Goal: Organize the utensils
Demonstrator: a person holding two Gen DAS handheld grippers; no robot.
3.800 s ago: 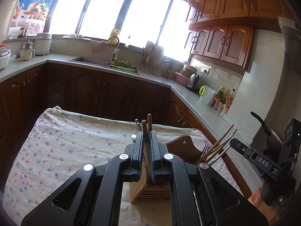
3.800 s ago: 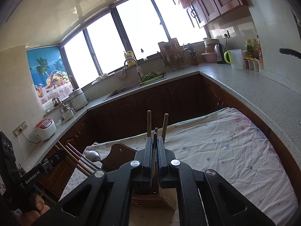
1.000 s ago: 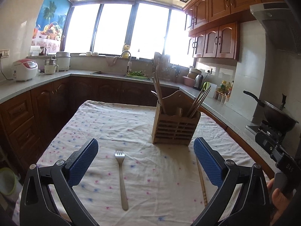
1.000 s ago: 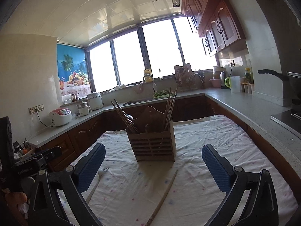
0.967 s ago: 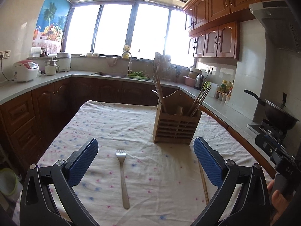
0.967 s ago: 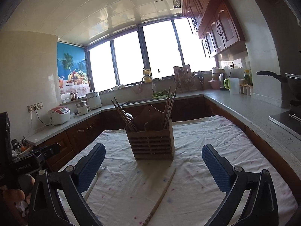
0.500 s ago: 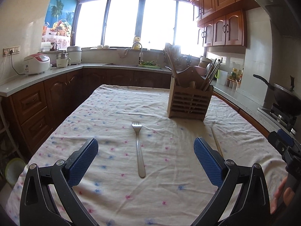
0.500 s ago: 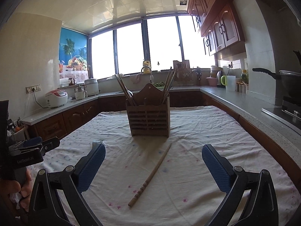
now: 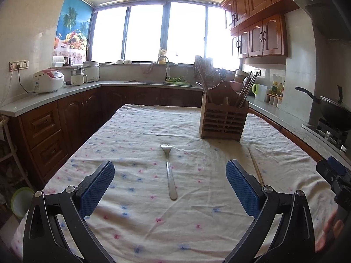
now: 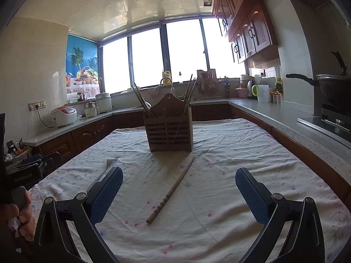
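A wooden utensil holder (image 9: 222,120) with several chopsticks stands on the cloth-covered table (image 9: 136,135); it also shows in the right wrist view (image 10: 170,129). A metal fork (image 9: 169,171) lies in front of my left gripper (image 9: 170,183), which is open and empty above the near table. A single wooden chopstick (image 10: 172,189) lies in front of my right gripper (image 10: 178,189), also open and empty. The chopstick (image 9: 255,165) shows right of the fork. The fork (image 10: 105,167) shows partly behind my right gripper's left finger.
Kitchen counters (image 9: 54,96) run around the table on the left, back and right. A wok (image 9: 331,109) sits on a stove at the right. The right gripper's body (image 9: 337,175) is at the left view's right edge, the left gripper's body (image 10: 28,171) at the right view's left edge.
Both grippers, earlier shut over the holder, are open and have pulled back and dropped lower toward the near table. The fork and the chopstick now lie closer in front of them.
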